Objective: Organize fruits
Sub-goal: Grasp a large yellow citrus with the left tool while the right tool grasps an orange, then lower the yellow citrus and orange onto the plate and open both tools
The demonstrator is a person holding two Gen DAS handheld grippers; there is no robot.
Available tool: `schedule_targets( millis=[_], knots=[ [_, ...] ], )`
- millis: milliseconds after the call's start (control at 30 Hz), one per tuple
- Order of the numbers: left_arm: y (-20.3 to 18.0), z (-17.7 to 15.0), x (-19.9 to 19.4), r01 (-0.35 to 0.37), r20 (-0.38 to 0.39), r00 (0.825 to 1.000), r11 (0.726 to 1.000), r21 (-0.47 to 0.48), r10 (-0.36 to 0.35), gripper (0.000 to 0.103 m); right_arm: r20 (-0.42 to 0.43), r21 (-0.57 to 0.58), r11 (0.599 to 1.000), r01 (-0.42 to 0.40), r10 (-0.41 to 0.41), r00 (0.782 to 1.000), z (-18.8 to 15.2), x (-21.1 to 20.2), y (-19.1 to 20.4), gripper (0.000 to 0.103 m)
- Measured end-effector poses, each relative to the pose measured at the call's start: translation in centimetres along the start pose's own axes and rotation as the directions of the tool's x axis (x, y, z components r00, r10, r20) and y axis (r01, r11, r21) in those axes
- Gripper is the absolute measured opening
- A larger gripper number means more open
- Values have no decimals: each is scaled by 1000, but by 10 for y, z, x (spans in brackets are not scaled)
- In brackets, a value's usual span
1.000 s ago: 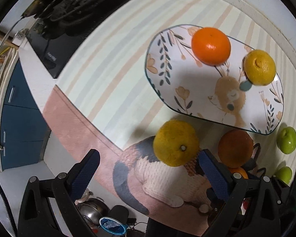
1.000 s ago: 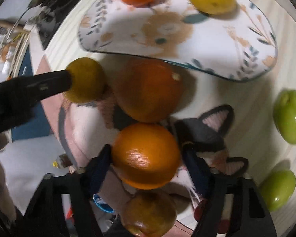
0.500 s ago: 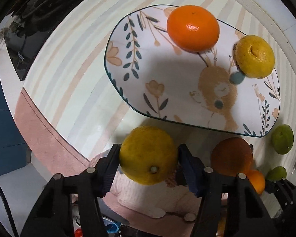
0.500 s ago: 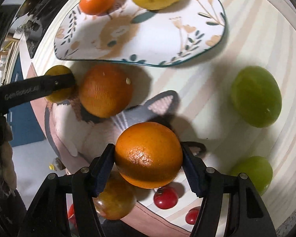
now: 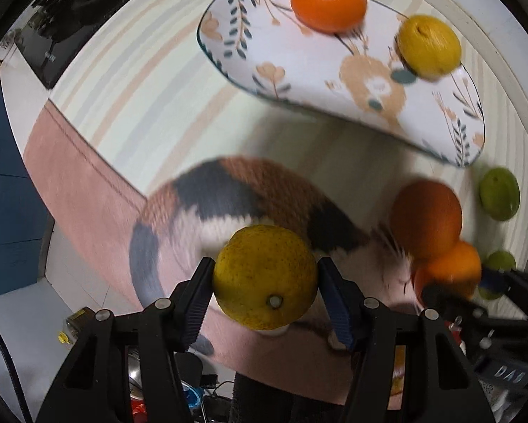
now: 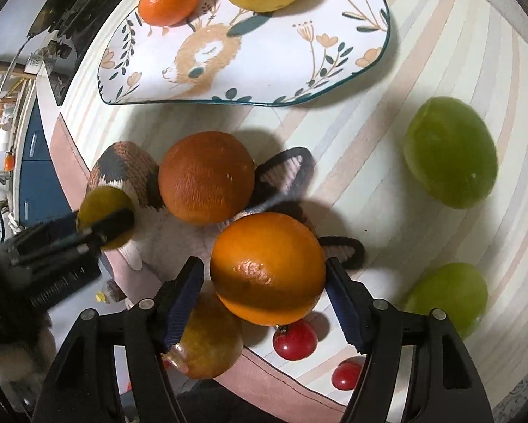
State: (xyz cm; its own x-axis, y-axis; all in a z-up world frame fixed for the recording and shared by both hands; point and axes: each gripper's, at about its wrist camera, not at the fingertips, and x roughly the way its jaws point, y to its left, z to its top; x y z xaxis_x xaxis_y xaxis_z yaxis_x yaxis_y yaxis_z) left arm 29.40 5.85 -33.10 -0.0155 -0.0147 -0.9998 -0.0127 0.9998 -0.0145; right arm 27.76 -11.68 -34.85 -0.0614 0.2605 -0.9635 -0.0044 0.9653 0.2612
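Note:
My left gripper (image 5: 265,283) is shut on a yellow-green citrus (image 5: 265,282) and holds it above the cat-pattern mat (image 5: 235,197). It also shows in the right wrist view (image 6: 105,216). My right gripper (image 6: 264,282) is shut on a bright orange (image 6: 267,268), lifted over the mat. The floral plate (image 5: 299,70) lies beyond, with a small orange (image 5: 329,1) and a yellow lemon (image 5: 429,47) on it. A dark orange (image 6: 205,176) rests on the mat between the grippers.
Two green fruits (image 6: 450,151) (image 6: 447,296) lie on the striped cloth at the right. Below my right gripper are a brownish-yellow fruit (image 6: 207,342) and two small red fruits (image 6: 295,340). A dark stovetop (image 5: 62,28) is at the far left, past the table edge.
My left gripper closed on the yellow-green citrus and lifted it back from the plate. My right gripper lifted the bright orange away from the dark orange.

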Motion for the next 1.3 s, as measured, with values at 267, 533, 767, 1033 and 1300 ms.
schedule_targets(
  millis=[267,533,767,1033,1300],
  knots=[
    [-9,-8,3,-25,32,999,1000,7,25,57,18,-26,998,53,-53,998,-4,4,9,69],
    [-14,-7,-1,-22,33,999,1000,6,22,57,31,-39,997,69,-68,997,-10,4,15,68],
    [-22,3,-34,29,79,996,1000,11,-30,57,75,-38,999,3,0,997,-17,-32,15,68],
    [-20,53,-94,89,173,980,995,36,-94,57,207,-44,996,-82,89,974,22,-93,22,68],
    [-3,133,-83,42,137,990,999,16,-43,57,207,-48,985,-168,174,963,102,-63,52,68]
  ],
)
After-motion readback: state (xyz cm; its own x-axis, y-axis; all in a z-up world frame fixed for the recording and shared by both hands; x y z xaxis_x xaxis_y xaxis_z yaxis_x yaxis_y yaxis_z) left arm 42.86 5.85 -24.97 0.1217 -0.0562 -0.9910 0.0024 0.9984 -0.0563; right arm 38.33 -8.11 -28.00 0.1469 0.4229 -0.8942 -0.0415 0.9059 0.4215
